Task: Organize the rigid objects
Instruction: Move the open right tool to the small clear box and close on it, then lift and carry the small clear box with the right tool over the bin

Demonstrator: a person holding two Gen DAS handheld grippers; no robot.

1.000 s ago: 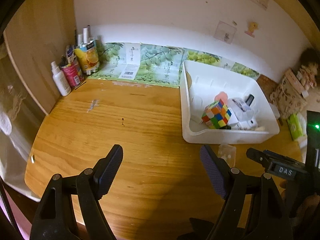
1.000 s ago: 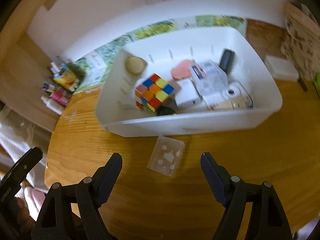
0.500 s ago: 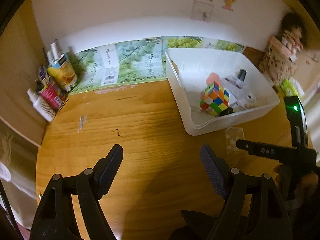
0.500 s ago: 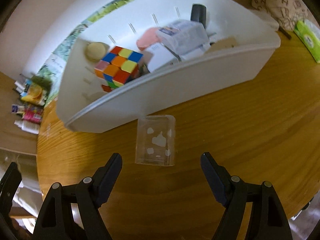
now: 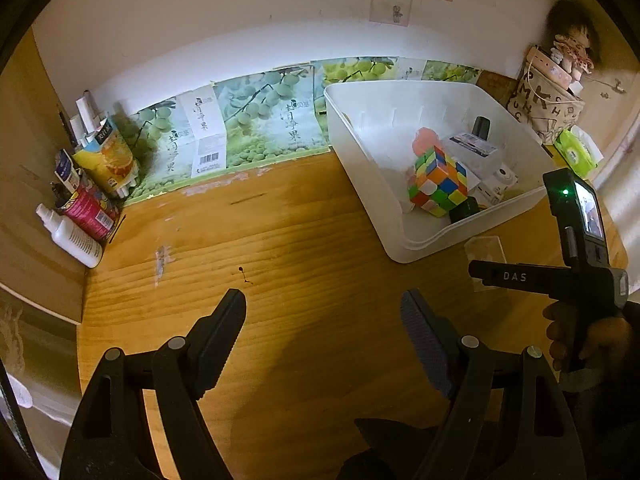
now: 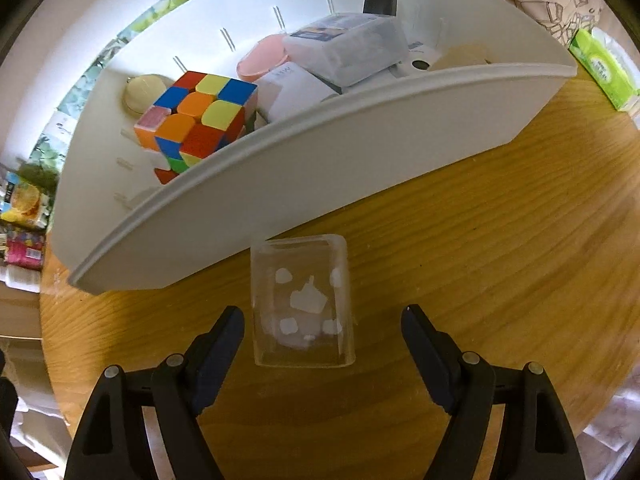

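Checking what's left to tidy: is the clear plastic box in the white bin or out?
Out. The clear plastic box lies on the wooden table beside the white bin.

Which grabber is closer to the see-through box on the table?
Right. The right gripper is open around the clear box, which sits between its fingers, untouched. The left gripper hovers over bare table, well off to the box's left.

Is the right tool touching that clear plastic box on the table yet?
Apart. In the right wrist view the right tool is open, and bare wood shows between each finger and the clear plastic box, which sits on the table between them.
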